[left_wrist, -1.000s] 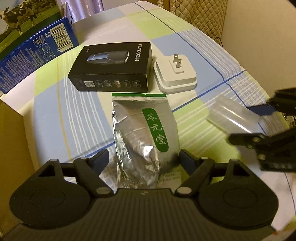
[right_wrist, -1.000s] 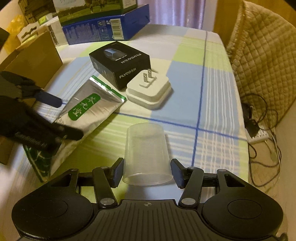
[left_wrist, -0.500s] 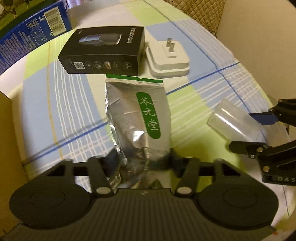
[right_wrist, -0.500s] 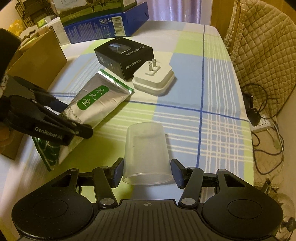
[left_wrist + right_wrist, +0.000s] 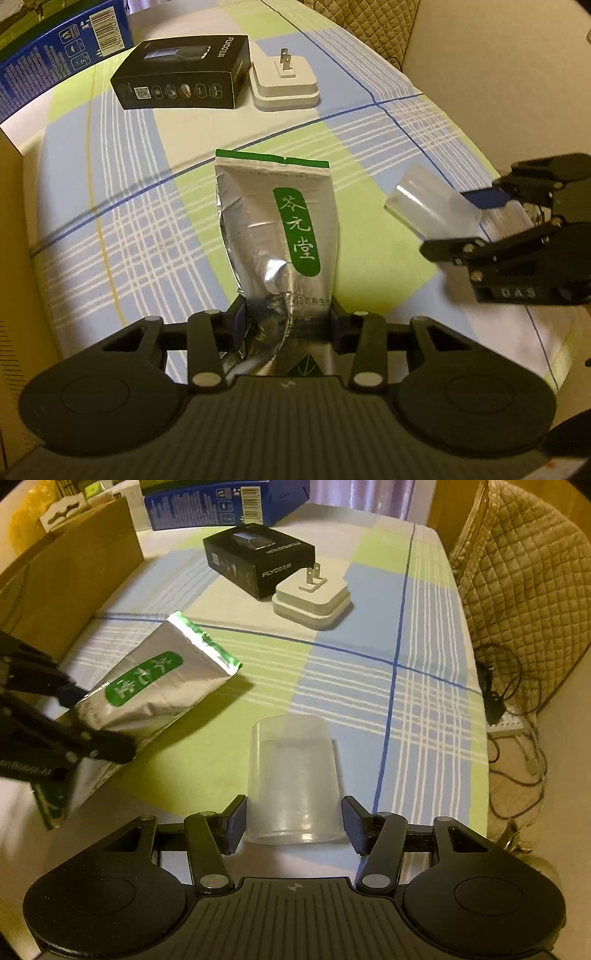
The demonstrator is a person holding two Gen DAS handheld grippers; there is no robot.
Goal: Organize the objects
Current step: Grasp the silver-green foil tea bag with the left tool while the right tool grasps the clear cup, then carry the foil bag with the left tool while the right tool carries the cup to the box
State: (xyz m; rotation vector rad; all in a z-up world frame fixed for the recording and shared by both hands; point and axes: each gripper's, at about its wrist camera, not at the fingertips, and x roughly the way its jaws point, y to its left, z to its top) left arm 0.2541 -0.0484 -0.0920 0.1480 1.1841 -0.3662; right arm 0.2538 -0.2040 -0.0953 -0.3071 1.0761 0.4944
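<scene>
My left gripper (image 5: 284, 325) clamped the foil pouch (image 5: 280, 221), long axis running straight ahead from my jaws, while my right gripper (image 5: 293, 821) pinched the plastic cup (image 5: 293, 775).

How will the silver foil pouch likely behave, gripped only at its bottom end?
The foil pouch probably flexes: it creases where the left gripper pinches it. It looks light, jutting out unsupported in the right wrist view. Smooth foil may slip.

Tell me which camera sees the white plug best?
The right wrist view: the white plug sits nearer, with both prongs and its side clear. The left wrist view shows it farther off, beside the black box.
</scene>
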